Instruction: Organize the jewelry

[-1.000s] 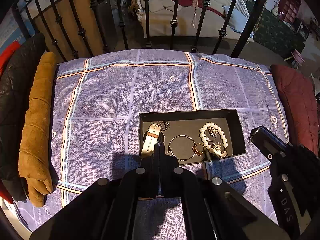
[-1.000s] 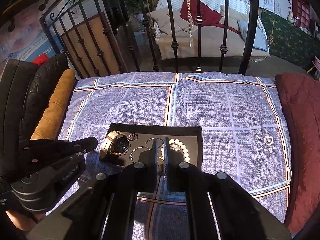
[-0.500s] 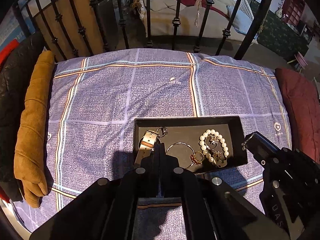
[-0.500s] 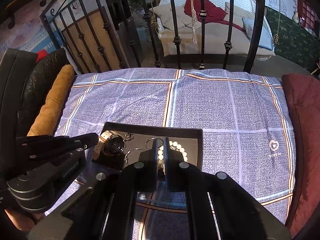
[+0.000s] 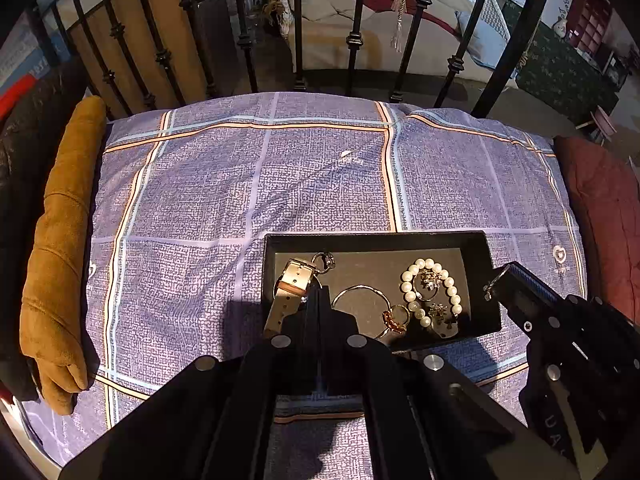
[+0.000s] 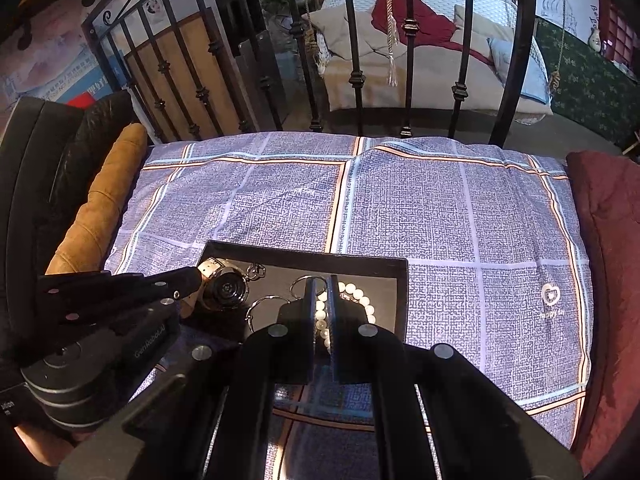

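Black tray (image 5: 476,248) w/ watch (image 5: 294,280), pearl bracelet (image 5: 430,292) (both grippers closed)

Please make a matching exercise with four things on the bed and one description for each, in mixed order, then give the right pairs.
Things:
1 wristwatch
2 pearl bracelet
3 black tray
4 brown cushion

Descriptions:
A round white beads
B along the bed's left edge
C pale strap hanging over the tray's rim
D holds the jewelry

Pairs: 1-C, 2-A, 3-D, 4-B
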Tool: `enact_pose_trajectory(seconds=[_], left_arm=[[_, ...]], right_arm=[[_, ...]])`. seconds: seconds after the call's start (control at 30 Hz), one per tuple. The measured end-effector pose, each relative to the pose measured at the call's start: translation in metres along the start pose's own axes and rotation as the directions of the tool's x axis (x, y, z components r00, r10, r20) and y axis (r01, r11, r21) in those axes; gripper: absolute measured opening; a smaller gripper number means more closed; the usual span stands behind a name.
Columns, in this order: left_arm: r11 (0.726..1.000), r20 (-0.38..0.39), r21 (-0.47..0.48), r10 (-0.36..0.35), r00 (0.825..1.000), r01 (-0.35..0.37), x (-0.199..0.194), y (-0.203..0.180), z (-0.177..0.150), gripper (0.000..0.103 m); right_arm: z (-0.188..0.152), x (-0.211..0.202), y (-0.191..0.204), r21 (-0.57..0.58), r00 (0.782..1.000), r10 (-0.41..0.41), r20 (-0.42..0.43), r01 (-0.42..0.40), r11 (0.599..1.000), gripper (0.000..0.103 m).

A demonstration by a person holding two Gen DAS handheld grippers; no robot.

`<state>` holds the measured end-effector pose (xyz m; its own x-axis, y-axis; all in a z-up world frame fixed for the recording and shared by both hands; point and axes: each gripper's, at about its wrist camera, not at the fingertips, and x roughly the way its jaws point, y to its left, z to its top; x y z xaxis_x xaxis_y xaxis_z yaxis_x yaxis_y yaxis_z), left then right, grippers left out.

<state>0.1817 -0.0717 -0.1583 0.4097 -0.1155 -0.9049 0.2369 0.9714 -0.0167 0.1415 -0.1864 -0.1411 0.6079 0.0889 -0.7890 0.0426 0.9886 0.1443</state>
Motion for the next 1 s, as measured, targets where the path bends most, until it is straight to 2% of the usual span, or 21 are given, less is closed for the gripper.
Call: enact_pose_trajectory(seconds=[0.27, 1.0], left_arm=[[1.000, -0.009, 0.028, 0.002, 1.000, -0.002, 0.004, 0.000, 0.000, 0.000], [0.999, -0.019, 0.033, -0.019, 1.000, 0.020, 0.010, 0.009, 0.006, 0.000]], right_arm=[[0.000, 0.007, -0.001, 0.026, 1.000, -0.017, -0.012, 0.017, 1.000, 0.006], [0.004, 0.016, 0.005, 0.019, 0.999, -0.038, -0.029, 0.039, 0.999, 0.006]])
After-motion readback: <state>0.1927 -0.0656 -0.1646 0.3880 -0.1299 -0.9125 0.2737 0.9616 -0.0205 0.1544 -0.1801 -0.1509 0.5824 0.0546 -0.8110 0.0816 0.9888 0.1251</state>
